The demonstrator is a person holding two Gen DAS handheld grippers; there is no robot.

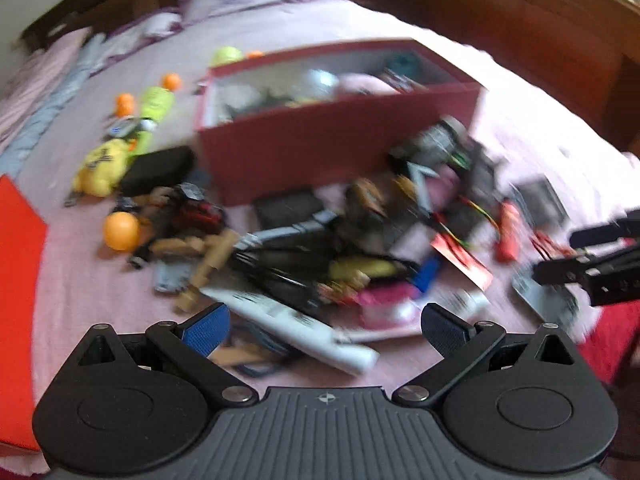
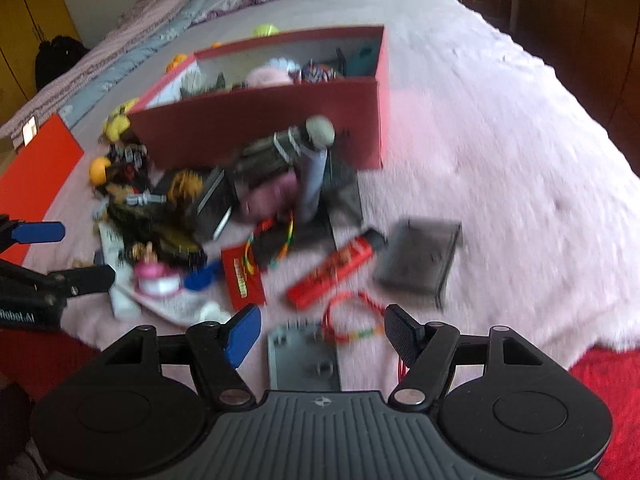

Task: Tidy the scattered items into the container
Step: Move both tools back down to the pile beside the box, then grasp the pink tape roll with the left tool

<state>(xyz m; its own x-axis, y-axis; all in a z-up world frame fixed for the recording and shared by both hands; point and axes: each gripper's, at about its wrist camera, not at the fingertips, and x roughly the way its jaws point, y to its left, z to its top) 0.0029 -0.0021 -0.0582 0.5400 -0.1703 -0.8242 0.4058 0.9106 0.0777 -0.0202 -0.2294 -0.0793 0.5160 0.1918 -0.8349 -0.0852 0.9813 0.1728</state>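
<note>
I hold 2 grippers above a pink bedspread (image 2: 500,152), and both stand with their jaws wide apart and nothing between them: my left gripper (image 1: 325,326) over the near edge of the clutter, my right gripper (image 2: 322,330) over a grey flat plate (image 2: 304,360) and a red beaded cord (image 2: 352,320). There is 1 container, a red box (image 1: 320,148), open at the top and already holding several things too blurred to name; it sits on the bed beyond the heap. In the left wrist view I count 4 orange balls: 1 large orange ball (image 1: 121,231) at the left of the heap and 3 small ones near the box's left end, beside 1 yellow plush toy (image 1: 102,168). 1 long white tube (image 1: 296,326) lies just ahead of my left fingers. In the right wrist view I see 1 red flat packet (image 2: 332,272), 1 red card (image 2: 243,276), 1 dark grey case (image 2: 418,256) and 1 upright grey cylinder (image 2: 314,172) leaning against the box's front wall. The tangled heap stands between my grippers and the box. Motion blur hides the smaller pieces.
</note>
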